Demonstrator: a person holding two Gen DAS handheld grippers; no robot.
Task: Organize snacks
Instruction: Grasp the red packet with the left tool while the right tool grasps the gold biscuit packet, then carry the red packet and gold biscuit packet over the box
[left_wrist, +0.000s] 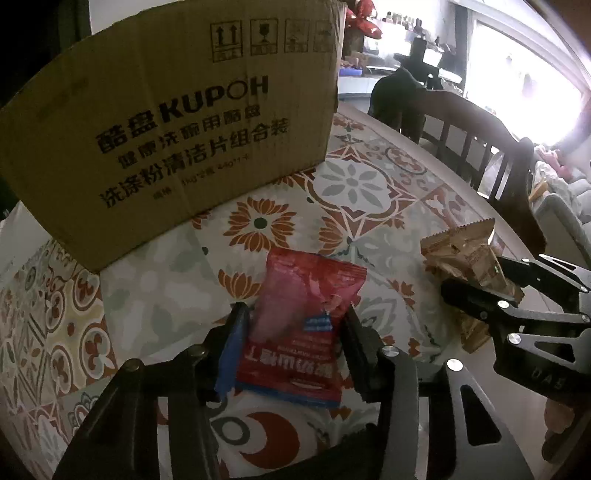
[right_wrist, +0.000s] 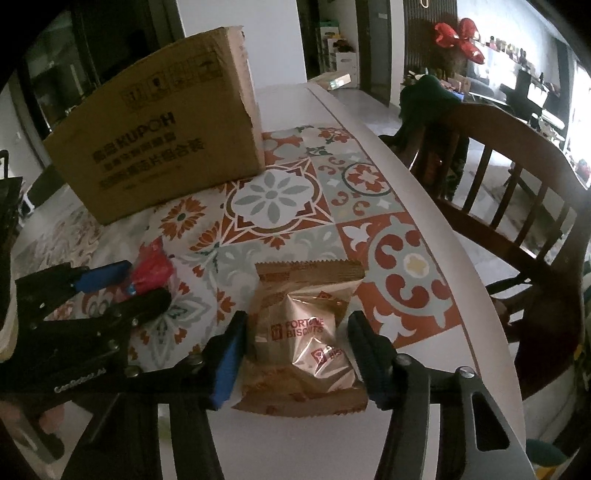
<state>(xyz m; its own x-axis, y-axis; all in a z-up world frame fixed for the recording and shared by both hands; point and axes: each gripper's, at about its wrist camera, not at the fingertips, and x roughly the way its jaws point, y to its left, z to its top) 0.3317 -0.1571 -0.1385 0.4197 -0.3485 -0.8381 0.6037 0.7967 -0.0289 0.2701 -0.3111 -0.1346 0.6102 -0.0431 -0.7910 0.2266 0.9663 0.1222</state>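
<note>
Two small snack packets, both lying on the patterned tabletop (right_wrist: 369, 236) in front of the KUPOH cardboard box (left_wrist: 177, 125), toward the near edge.

Red snack packet (left_wrist: 295, 332) between the fingers of the left claw (left_wrist: 293, 343): jaws narrow around its two sides, seemingly touching the film, though a firm squeeze cannot be confirmed. Gold Fortune Biscuits packet (right_wrist: 303, 339) between the fingers of the right claw (right_wrist: 295, 350), nearer the right edge of the tabletop beside the wooden chair (right_wrist: 517, 184); a small gap visible on both sides, so not yet clamped.

Handling, as a judgement: both very light, puffed with air, thin glossy film, so probably slippery and soft under pressure. Biscuit inside likely brittle; strong closing could crush it. Better to grip across the middle of the pillow, where the packet is thickest, with gentle force, or at the flat sealed serrated end if the body slides. Lifting likely easy; main risk is slipping out or bursting.
</note>
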